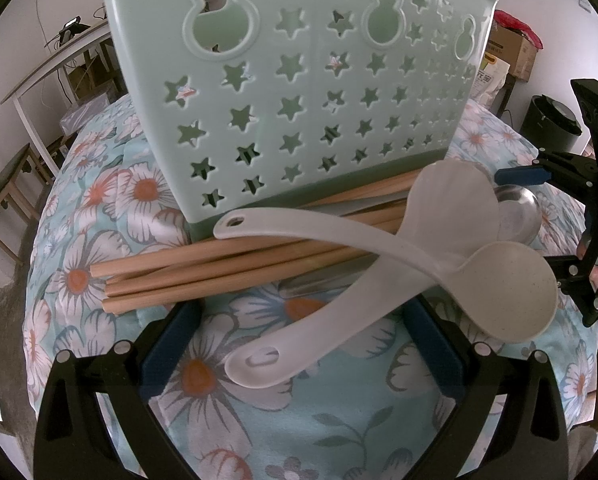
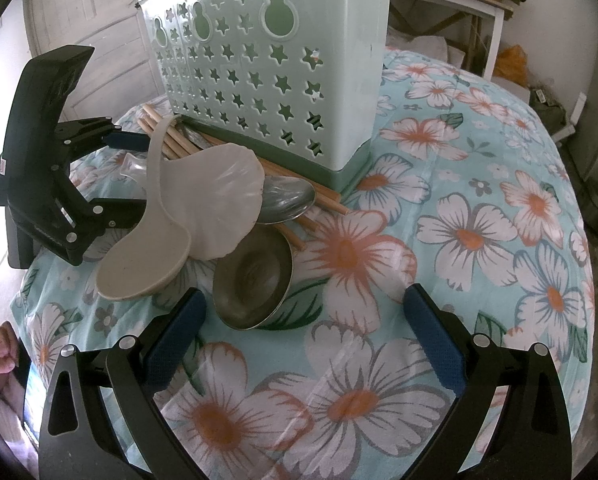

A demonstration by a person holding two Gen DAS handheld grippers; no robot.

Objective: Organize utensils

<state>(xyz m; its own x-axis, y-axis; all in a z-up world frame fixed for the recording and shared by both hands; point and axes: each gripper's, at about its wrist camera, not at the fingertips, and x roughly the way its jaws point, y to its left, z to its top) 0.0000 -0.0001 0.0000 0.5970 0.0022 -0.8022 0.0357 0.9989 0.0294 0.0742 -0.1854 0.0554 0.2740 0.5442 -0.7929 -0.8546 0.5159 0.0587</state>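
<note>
Right now the left gripper [image 1: 299, 344], wide open and empty, straddles the white spoon [image 1: 339, 320] handle at lower centre; right gripper [image 2: 305, 336] open, empty too

Holder [image 1: 299, 80] top cut off

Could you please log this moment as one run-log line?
left gripper: open, empty | right gripper: open, empty | utensils: piled before green holder | stage: nothing picked yet
</note>
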